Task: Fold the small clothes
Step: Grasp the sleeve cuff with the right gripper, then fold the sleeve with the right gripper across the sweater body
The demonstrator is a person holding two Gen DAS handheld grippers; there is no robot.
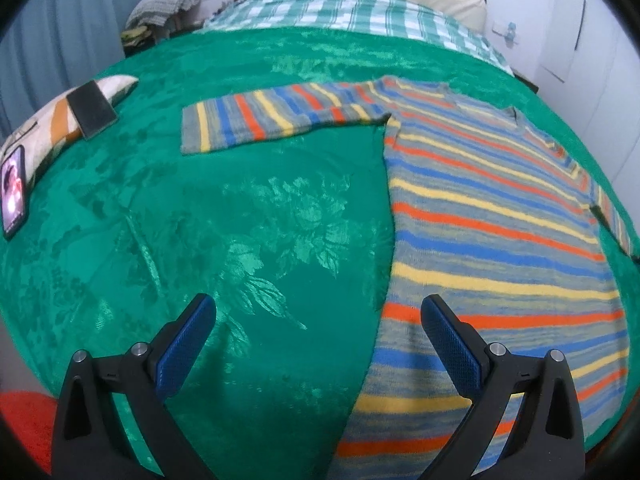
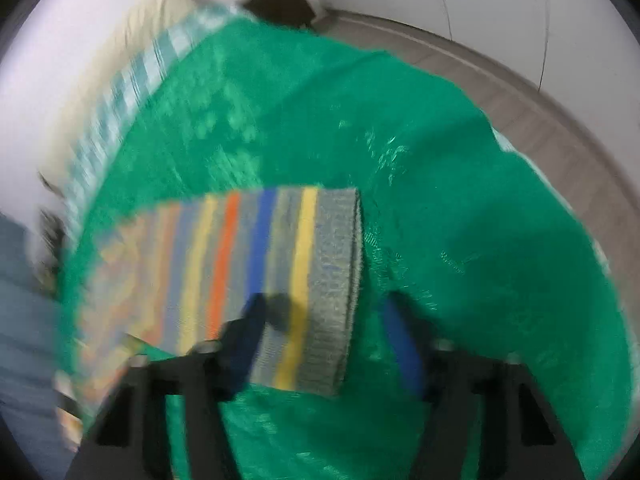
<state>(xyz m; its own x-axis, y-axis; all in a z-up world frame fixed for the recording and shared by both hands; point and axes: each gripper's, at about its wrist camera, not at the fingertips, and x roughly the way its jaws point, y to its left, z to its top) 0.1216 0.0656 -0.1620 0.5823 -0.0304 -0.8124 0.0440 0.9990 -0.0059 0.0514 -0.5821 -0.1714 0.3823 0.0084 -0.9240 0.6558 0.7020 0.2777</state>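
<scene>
Your right wrist view is smeared by blur, so the sweater's sleeve [image 2: 276, 280] shows only its cuff end sharply, and no writing reads anywhere. The striped sweater [image 1: 492, 240] lies flat on the green bedspread [image 1: 240, 220]. Your left gripper [image 1: 318, 316] hangs spread wide and empty at its hem. Your right gripper [image 2: 324, 316] is spread too, one finger [image 2: 250, 328] over the cuff; contact is unclear.
</scene>
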